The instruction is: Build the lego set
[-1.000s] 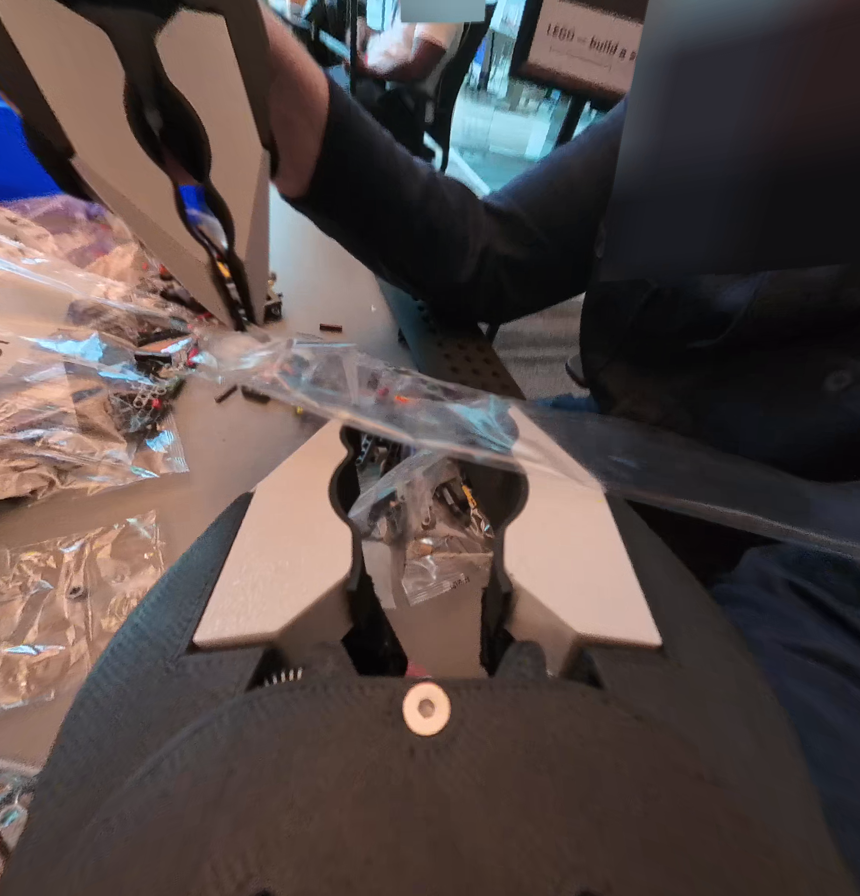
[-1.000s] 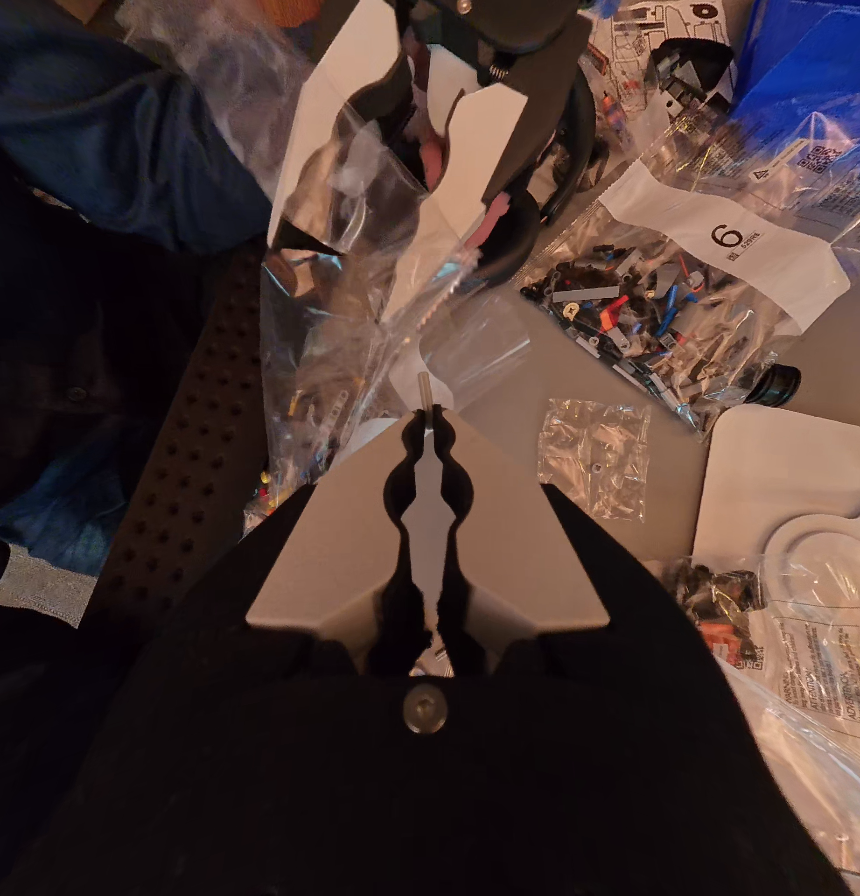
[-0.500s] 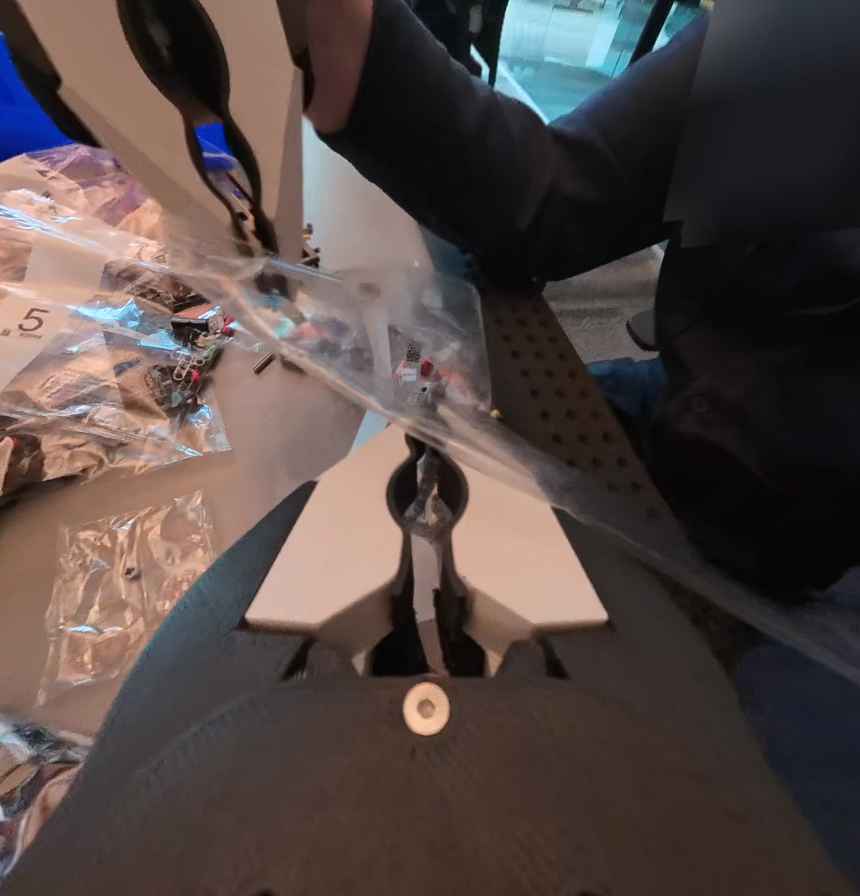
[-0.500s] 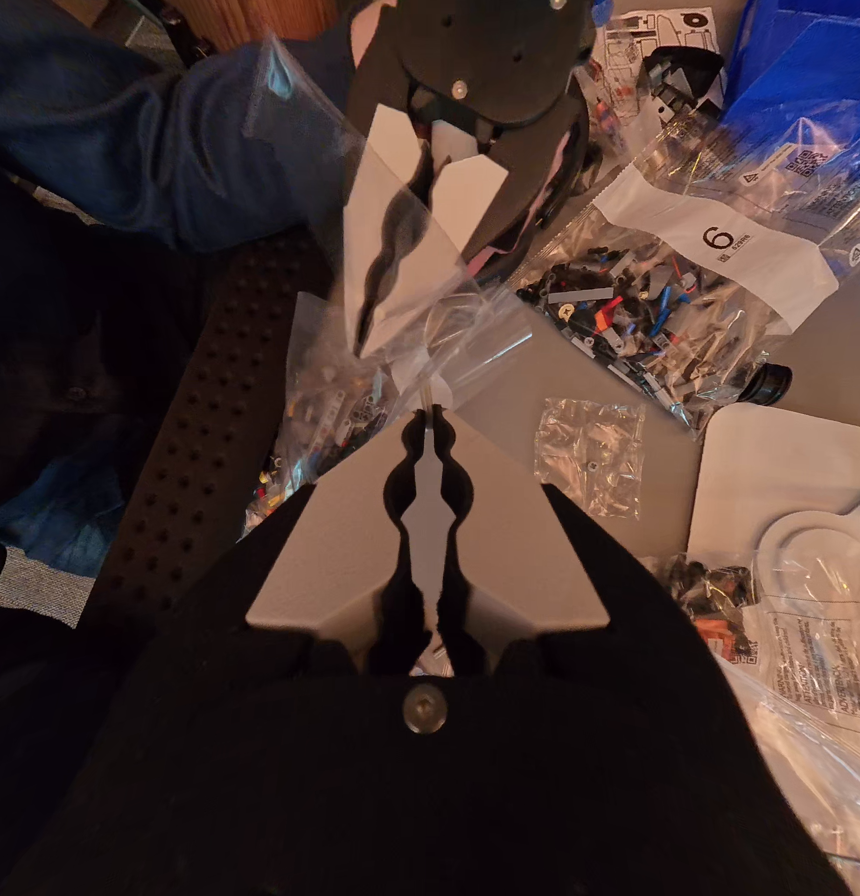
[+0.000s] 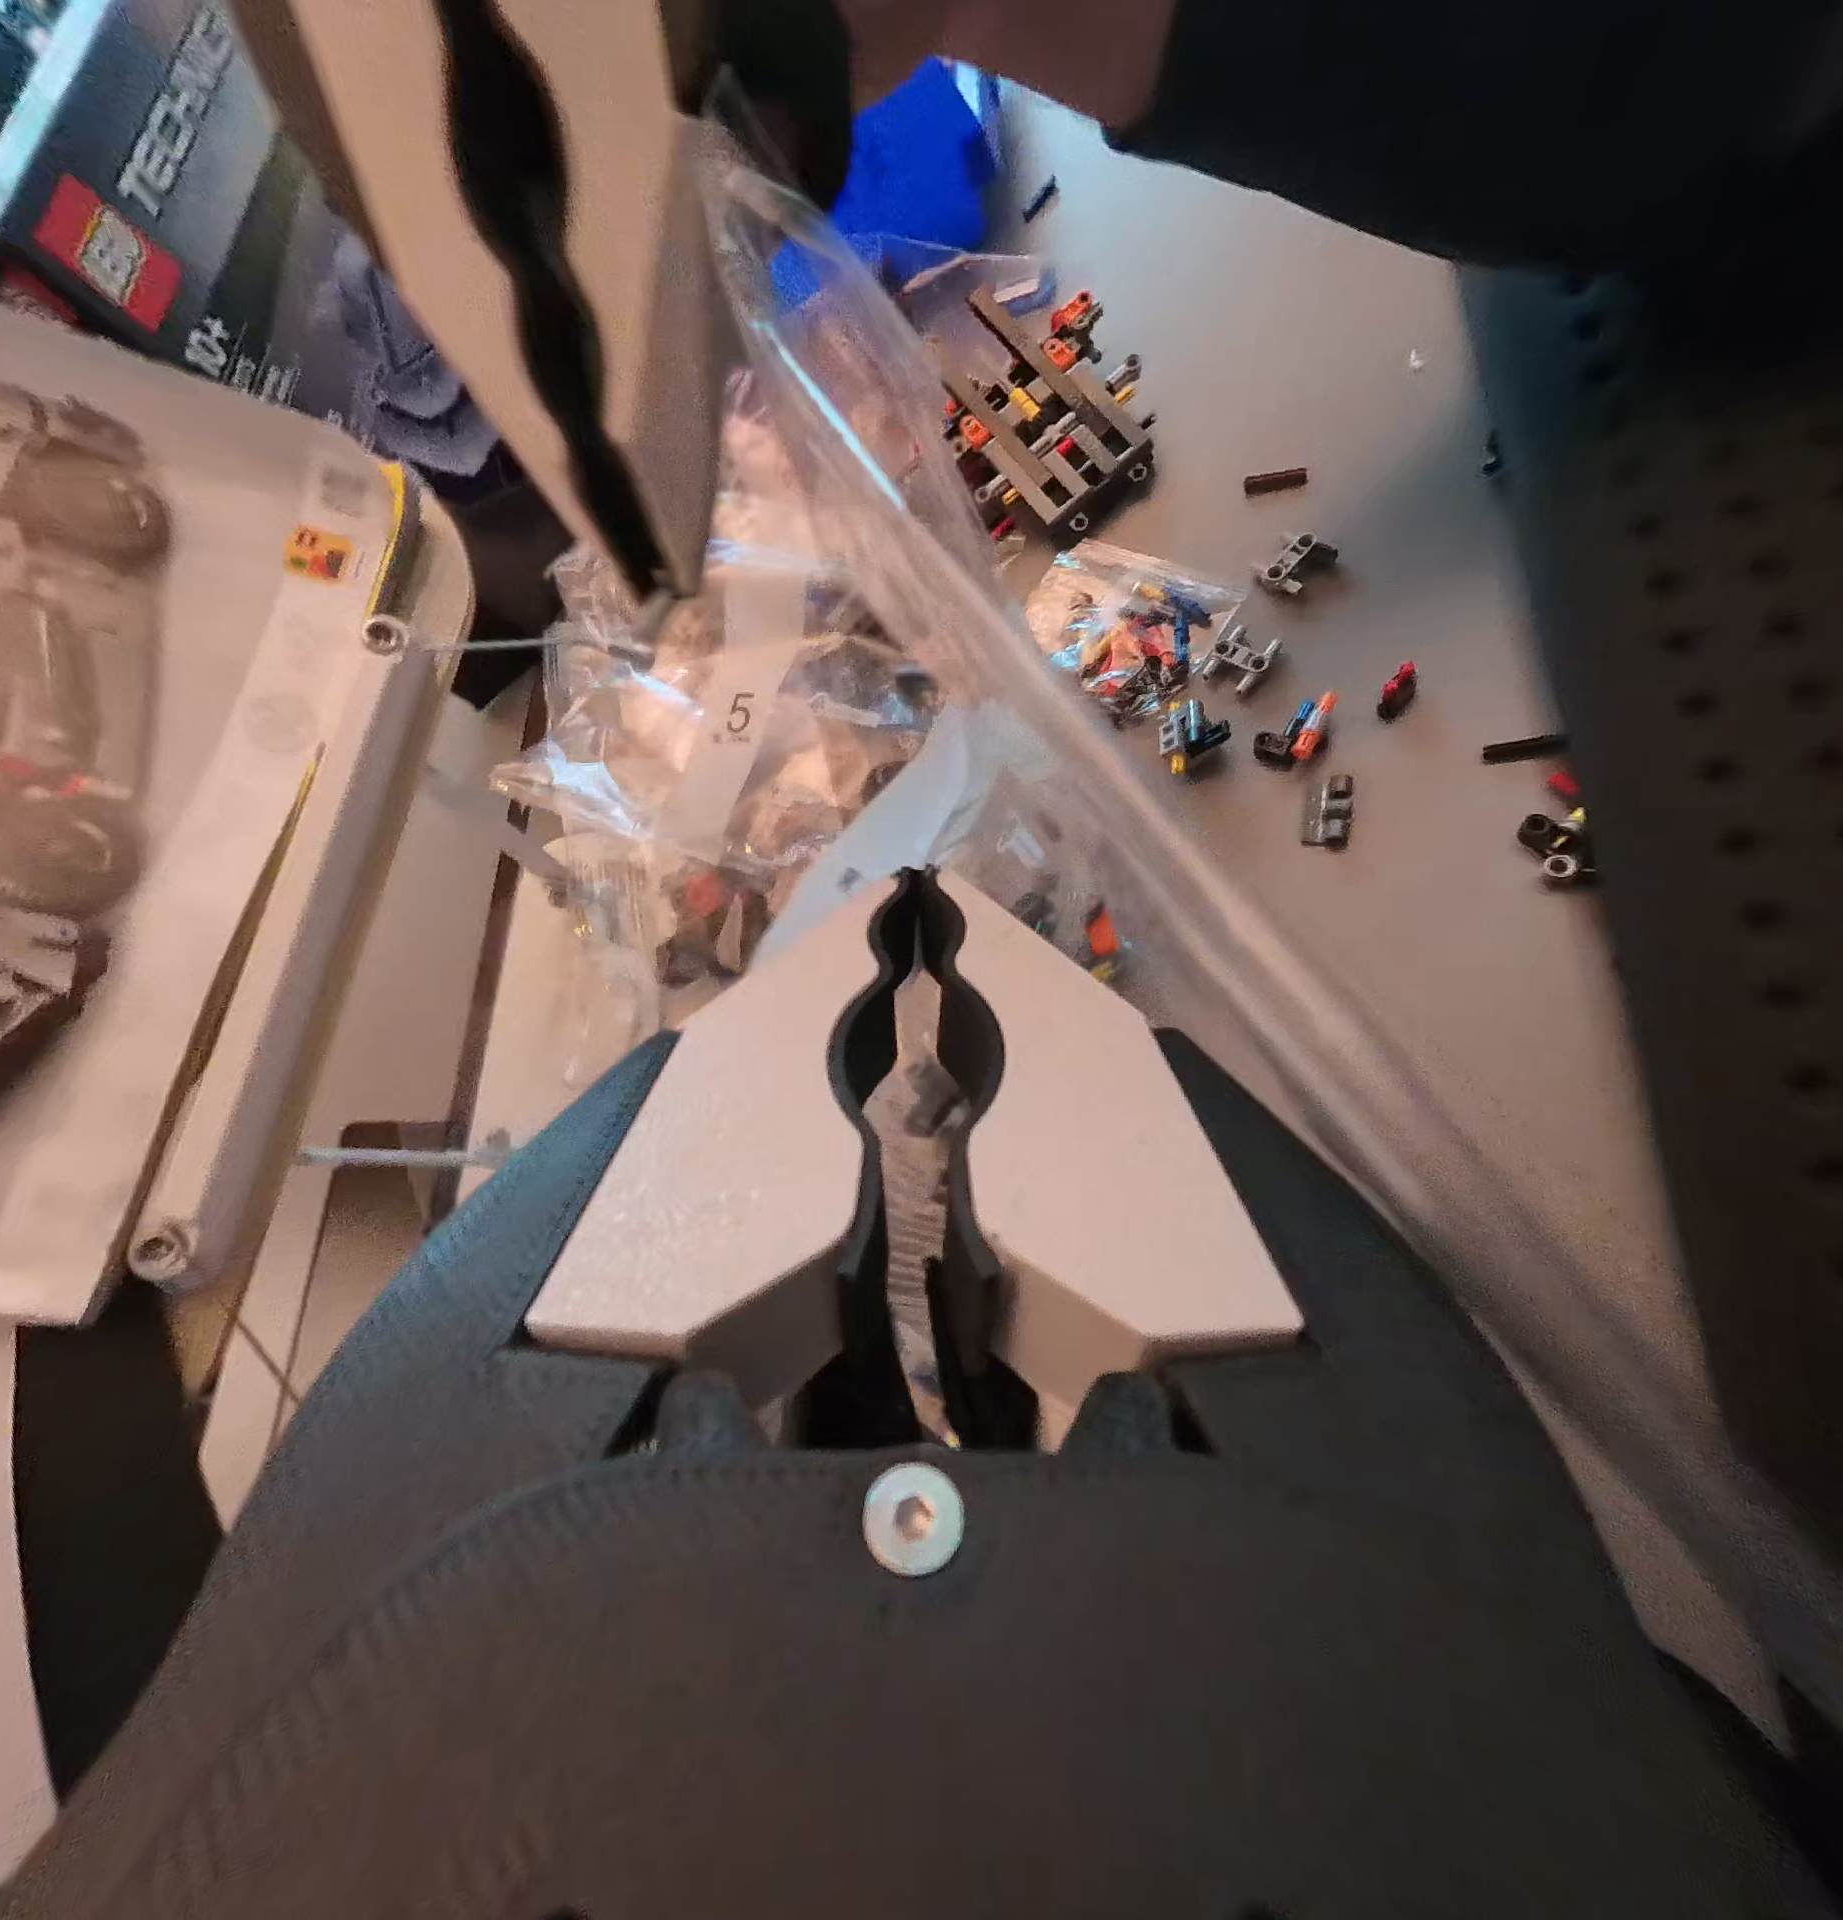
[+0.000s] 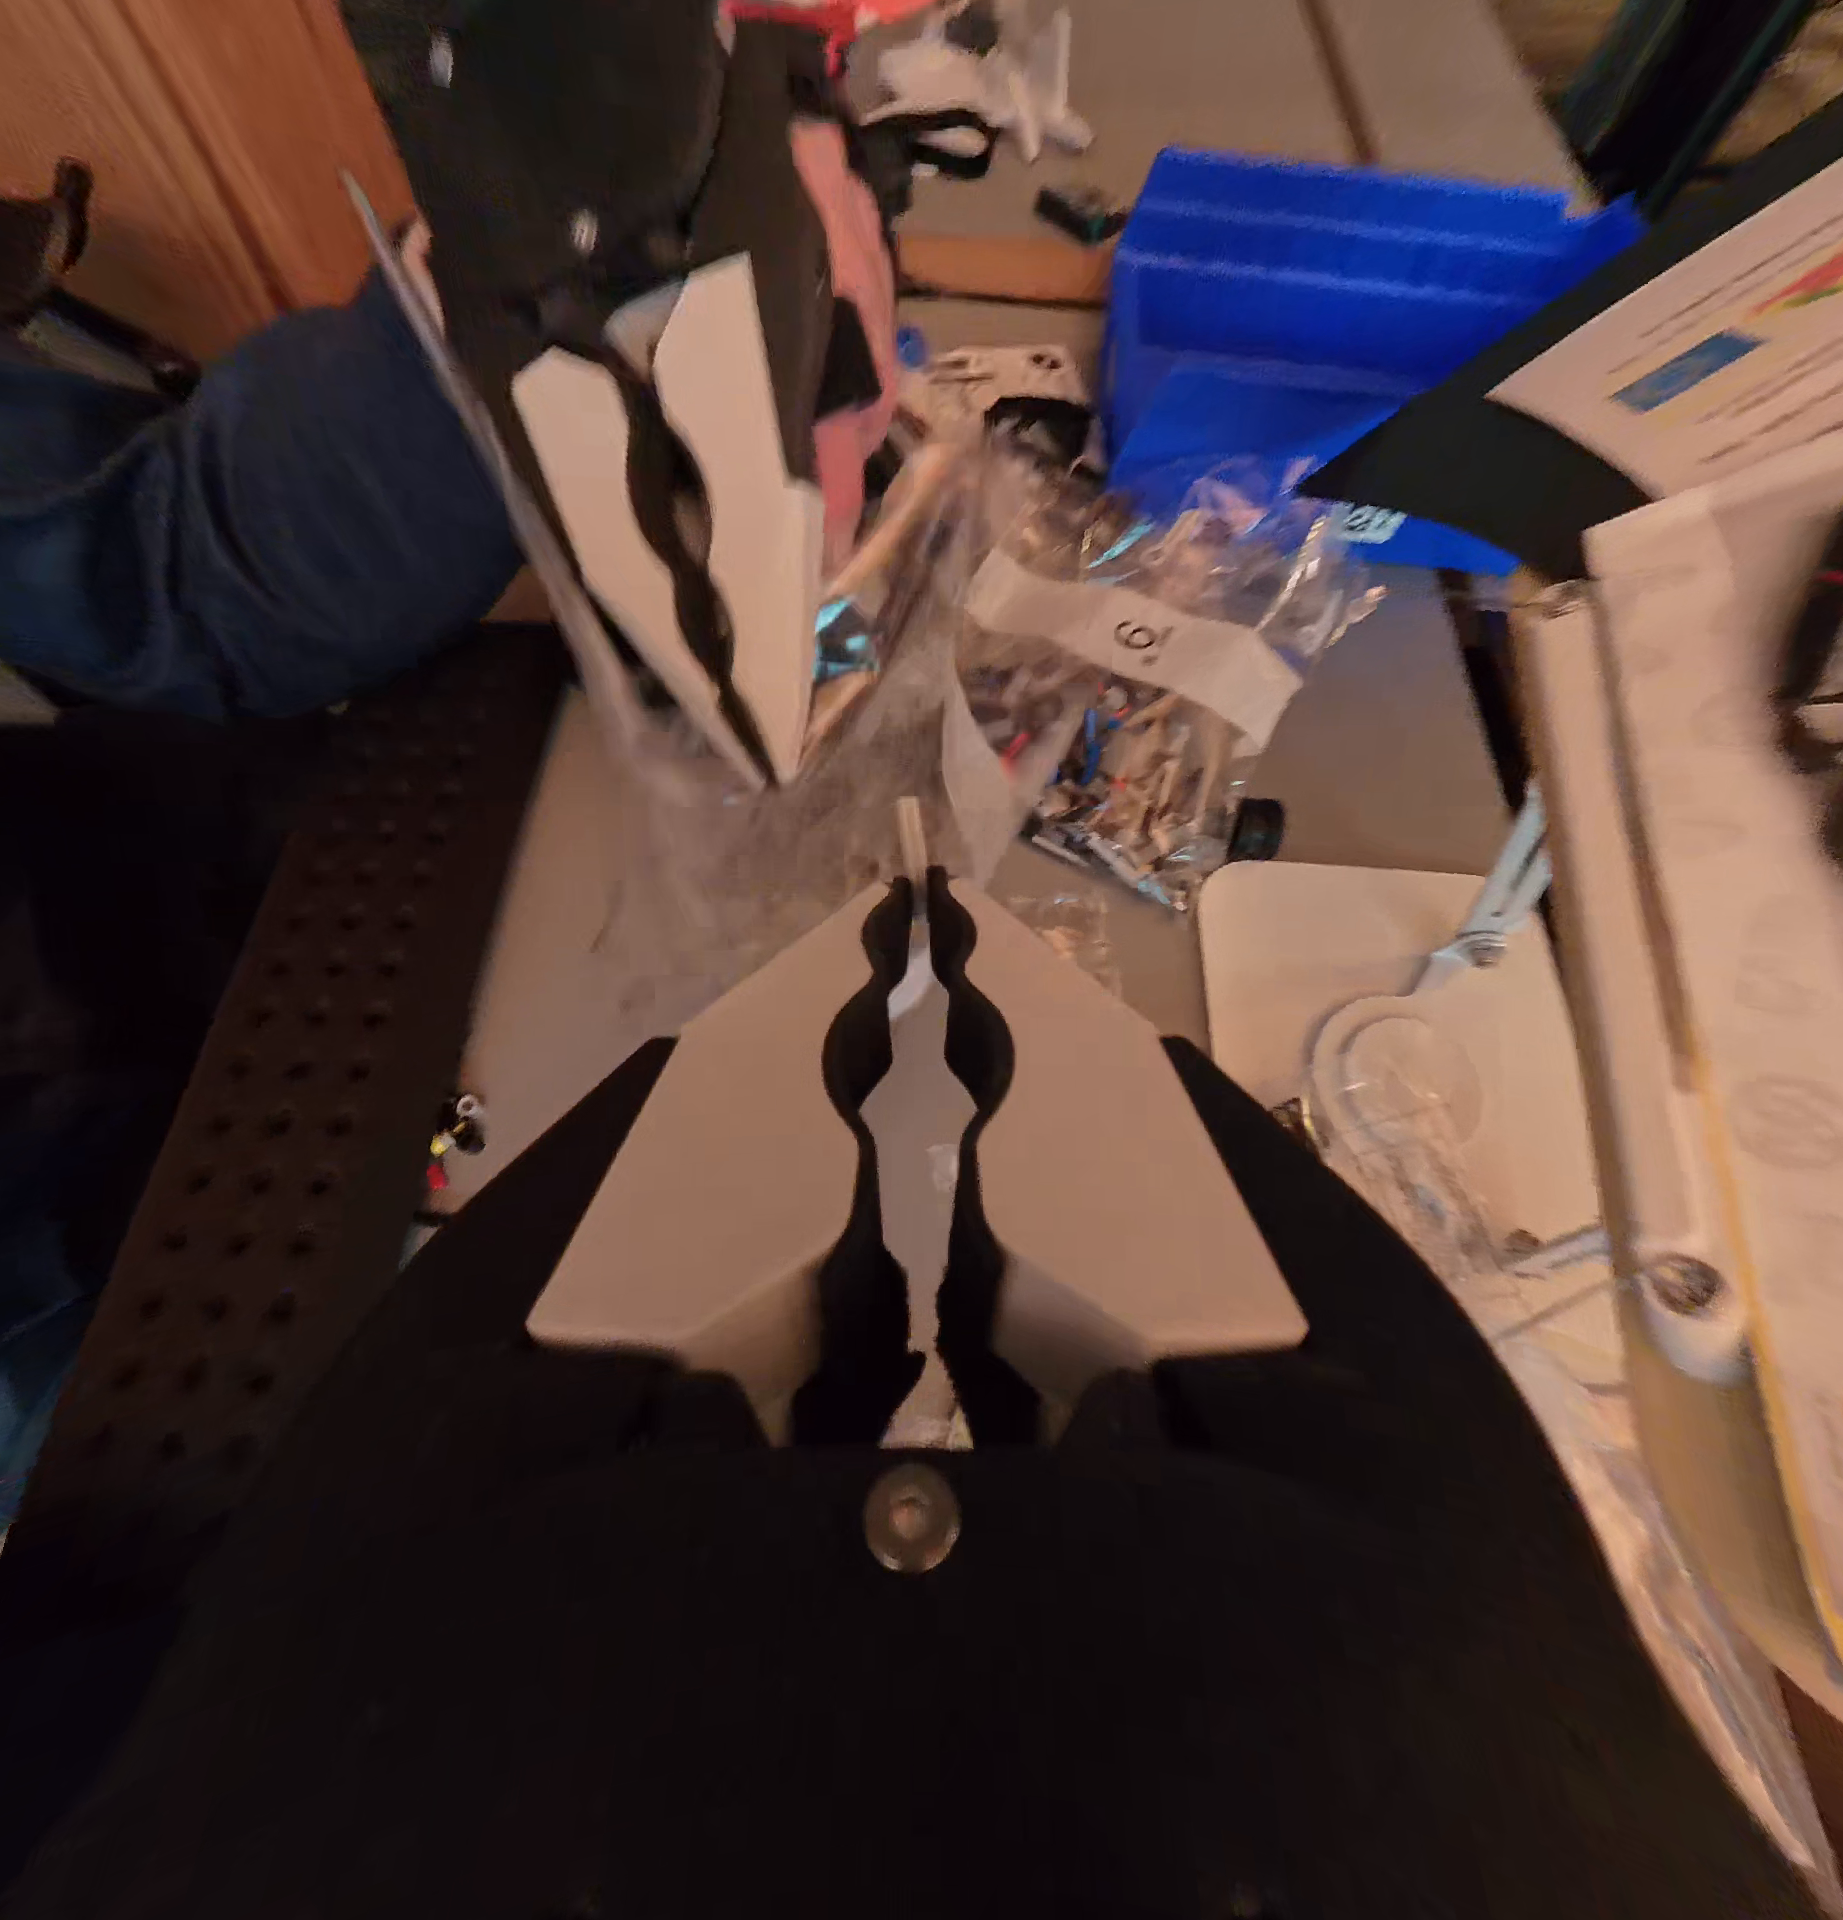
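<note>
Grey worktop carries, from the left, an instruction booklet, a numbered parts bag and — farther right — a half-built grey frame among loose pieces. Left tongs are pinched on a clear plastic bag, stretched taut up toward the right tongs. Right tongs stand nearly closed — a thin pale pin clamped at their tips.
</note>
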`<state>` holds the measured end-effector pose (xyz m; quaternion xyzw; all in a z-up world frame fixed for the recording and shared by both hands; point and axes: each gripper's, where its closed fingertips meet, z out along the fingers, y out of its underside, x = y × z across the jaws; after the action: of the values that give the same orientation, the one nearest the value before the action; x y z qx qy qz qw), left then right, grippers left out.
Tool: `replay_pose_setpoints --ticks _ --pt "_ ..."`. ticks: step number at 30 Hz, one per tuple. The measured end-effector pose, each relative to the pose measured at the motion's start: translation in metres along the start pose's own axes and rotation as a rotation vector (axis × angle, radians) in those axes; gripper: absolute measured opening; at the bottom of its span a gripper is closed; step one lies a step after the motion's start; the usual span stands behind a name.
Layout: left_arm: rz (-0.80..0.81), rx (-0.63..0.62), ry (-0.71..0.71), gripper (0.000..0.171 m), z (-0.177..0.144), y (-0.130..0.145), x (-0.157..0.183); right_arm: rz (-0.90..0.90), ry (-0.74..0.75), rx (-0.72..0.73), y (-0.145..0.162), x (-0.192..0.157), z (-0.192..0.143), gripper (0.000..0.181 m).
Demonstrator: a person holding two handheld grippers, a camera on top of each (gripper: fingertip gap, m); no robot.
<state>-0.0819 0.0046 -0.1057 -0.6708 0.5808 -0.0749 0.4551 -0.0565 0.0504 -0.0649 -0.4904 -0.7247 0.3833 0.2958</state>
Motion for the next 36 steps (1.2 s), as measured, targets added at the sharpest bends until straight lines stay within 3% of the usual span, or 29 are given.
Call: replay_pose_setpoints --ticks 4,11,16,26,31,36 --pt "0.021 -0.012 -0.008 0.000 0.017 0.005 0.003 -0.021 0.045 0.069 -0.019 -0.002 -0.014 0.000" --pt "0.023 0.019 -0.038 0.000 0.014 -0.004 -0.001 -0.120 -0.029 0.107 -0.051 -0.044 -0.013 0.000" --pt "0.023 0.014 -0.049 0.000 0.021 -0.002 -0.002 -0.081 -0.039 -0.035 -0.029 -0.039 0.015 0.000" --pt "0.045 0.054 -0.043 0.000 0.018 -0.005 0.002 0.007 -0.086 -0.137 -0.003 -0.031 0.039 0.001" --pt "0.048 0.070 -0.038 0.000 0.016 -0.006 0.004 0.023 -0.003 -0.262 0.017 -0.019 0.048 0.000" --pt "0.036 0.081 -0.037 0.000 0.015 -0.005 0.002 0.036 0.057 -0.213 0.008 -0.008 0.047 0.011"
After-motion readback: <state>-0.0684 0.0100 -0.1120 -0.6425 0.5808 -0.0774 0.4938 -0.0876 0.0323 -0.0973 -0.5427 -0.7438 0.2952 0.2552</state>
